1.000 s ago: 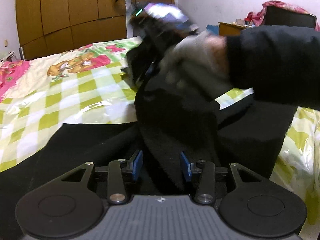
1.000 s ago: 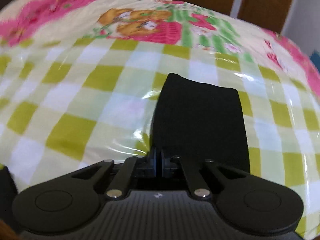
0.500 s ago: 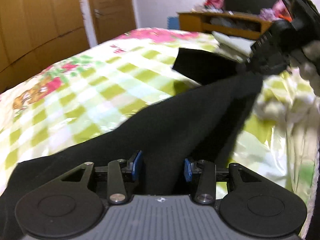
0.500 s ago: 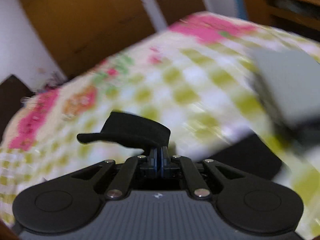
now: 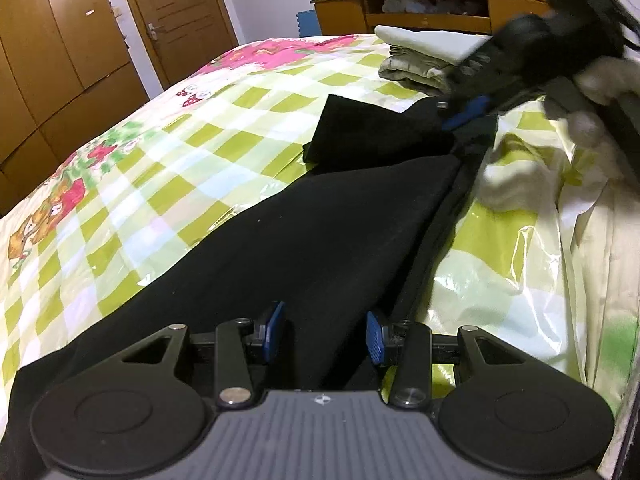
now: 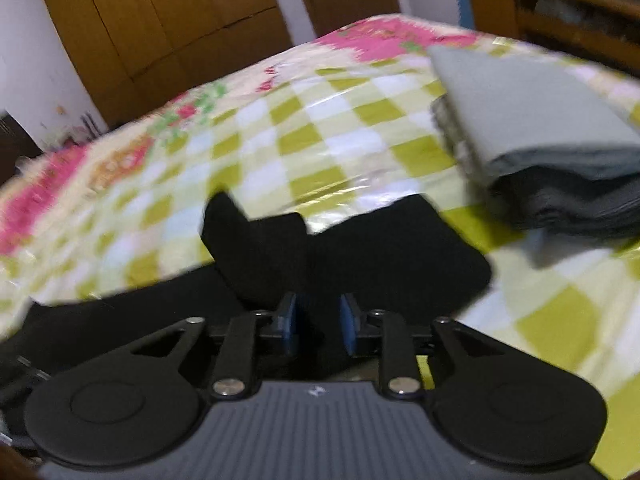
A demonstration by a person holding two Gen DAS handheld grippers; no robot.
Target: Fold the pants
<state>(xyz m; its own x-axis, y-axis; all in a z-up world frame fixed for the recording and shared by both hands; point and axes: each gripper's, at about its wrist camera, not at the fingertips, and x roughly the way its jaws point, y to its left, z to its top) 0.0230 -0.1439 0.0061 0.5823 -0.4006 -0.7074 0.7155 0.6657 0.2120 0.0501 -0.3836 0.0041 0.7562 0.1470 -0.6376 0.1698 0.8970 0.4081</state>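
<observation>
With the black pants (image 5: 304,240) stretched along the checked bedcover (image 5: 168,168), the right gripper (image 6: 318,322) has just been opening off the cuff lying between its fingers, while the left gripper (image 5: 326,330) stands parted over the waist end, so next comes smoothing and folding across.

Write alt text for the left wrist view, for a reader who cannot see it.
Black fabric pants lie stretched across a bed under a green-and-white checked quilt, running from between the left claw's parted blue pads to the right claw at their far end. A stack of folded pale clothes sits behind, before a wooden shelf unit.
</observation>
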